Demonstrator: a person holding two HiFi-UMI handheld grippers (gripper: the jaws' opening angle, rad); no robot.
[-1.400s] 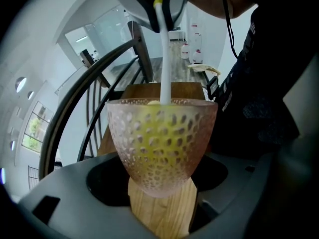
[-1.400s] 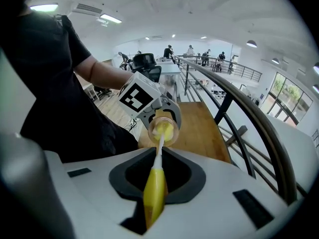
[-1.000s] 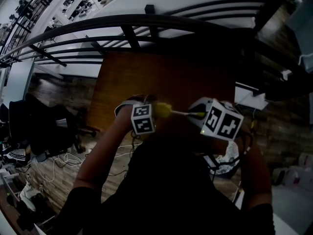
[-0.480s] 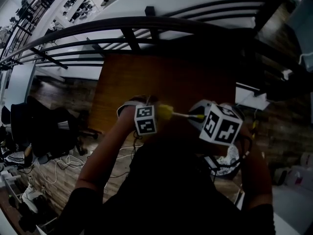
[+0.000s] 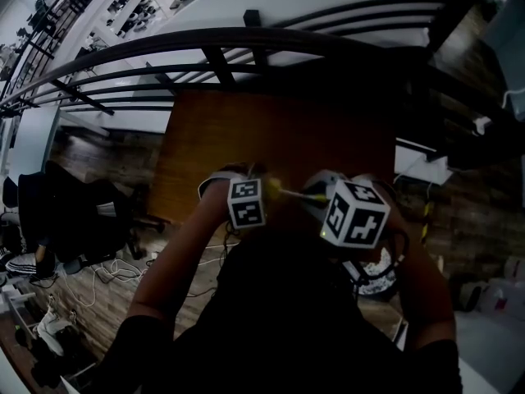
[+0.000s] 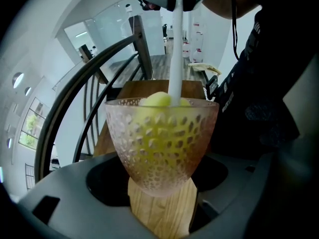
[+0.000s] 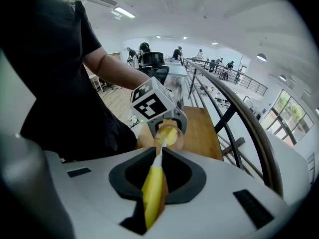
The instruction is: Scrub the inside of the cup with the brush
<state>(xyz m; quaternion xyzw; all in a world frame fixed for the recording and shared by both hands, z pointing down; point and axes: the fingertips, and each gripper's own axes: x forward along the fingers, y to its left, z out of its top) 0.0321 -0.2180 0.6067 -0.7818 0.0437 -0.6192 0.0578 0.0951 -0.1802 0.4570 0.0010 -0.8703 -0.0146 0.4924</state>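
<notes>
Clamping the cup (image 6: 162,143) by its wooden base mid-frame, the left hand-held gripper (image 6: 160,210) is steadying it so the right hand-held gripper (image 7: 155,183), gripping the brush (image 6: 175,54), is reaching inside.

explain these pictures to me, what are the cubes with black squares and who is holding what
There is no robot here: a person holds a two-jaw tool in each hand, and the marker cubes are part of those tools. The dark picture comes from a camera on the person's head, looking down at a wooden table. The other two come from cameras riding on each tool. The left tool grips a dimpled pinkish cup. The right tool grips a yellow-handled brush, whose yellow head sits inside the cup.
</notes>
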